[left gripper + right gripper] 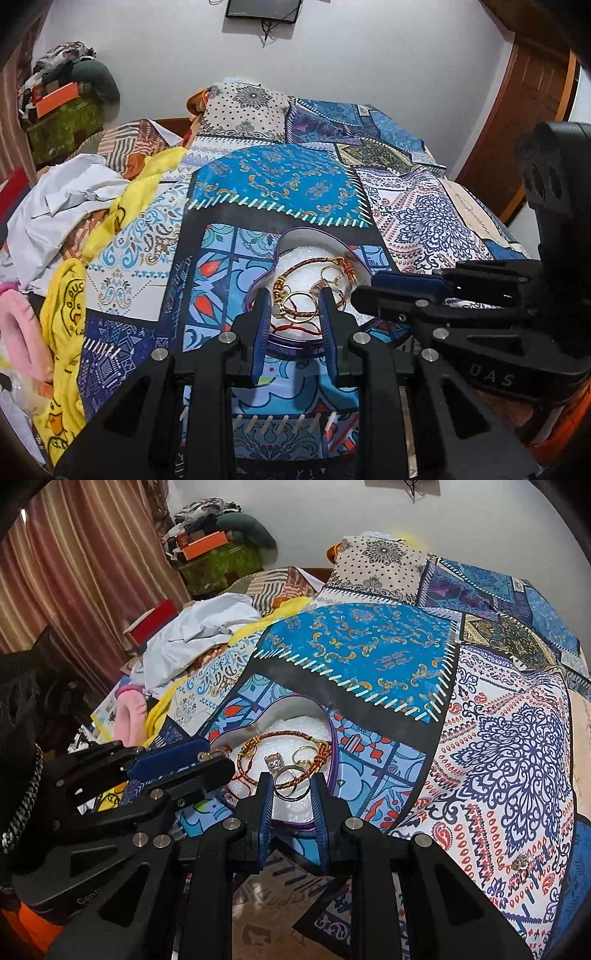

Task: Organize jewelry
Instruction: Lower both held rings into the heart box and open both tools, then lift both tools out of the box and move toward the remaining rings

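A heart-shaped box (314, 233) (295, 700) lined with white foam lies on the patchwork bedspread (280, 181). It holds a red-and-gold braided bracelet (306, 264) (280, 734), a stone ring (273, 762) and other small gold pieces. My left gripper (295, 300) (218, 755) reaches into the box from the near side. It is shut on a gold ring (301, 306) (208, 755). My right gripper (292, 781) (364, 288) comes in beside it over the box's right half. It is shut on a second gold ring (291, 783). Another small jewel (522, 862) lies loose on the bedspread, far right.
White cloth (70, 206), a yellow printed garment (62, 314) and a pink item (18, 325) are piled along the bed's left side. Striped curtains (74, 572) and stacked bags (218, 550) stand behind them. A wooden door (524, 122) is on the right.
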A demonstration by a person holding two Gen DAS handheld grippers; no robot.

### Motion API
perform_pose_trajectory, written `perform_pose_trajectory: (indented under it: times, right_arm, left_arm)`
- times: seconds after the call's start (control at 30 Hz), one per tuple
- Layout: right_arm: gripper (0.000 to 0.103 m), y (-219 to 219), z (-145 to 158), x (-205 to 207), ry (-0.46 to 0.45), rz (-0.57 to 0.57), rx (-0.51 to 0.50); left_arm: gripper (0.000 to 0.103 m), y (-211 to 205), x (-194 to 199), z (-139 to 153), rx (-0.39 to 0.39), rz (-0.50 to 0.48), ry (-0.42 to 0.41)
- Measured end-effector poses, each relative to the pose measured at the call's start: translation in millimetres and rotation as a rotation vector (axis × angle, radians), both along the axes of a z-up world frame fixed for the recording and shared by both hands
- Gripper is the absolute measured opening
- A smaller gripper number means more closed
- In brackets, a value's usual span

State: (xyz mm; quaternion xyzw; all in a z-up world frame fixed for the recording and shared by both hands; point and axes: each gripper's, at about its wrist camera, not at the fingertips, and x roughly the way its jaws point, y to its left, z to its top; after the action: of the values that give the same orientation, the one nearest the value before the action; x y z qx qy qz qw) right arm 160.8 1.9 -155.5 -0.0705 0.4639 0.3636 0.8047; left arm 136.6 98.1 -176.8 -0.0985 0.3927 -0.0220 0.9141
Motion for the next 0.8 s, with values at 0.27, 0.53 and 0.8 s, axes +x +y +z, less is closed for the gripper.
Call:
perform_pose_trajectory:
  times: [0.27, 0.53, 0.8]
  right_arm:
    - [0.019, -6, 11, -3, -0.009, -0.022, -0.012]
    - [0.022, -28, 37, -9, -0.081, -0.066, 0.017]
    - [0.022, -67, 60, -11, -0.154, -0.144, 0.038]
  left_arm:
    - [0.025, 2, -10, 18, 0.007, 0.022, -0.022]
    - [0.026, -12, -16, 42, 0.037, 0.011, -0.063]
    - [0.031, -39, -14, 62, 0.053, -0.016, -0.100]
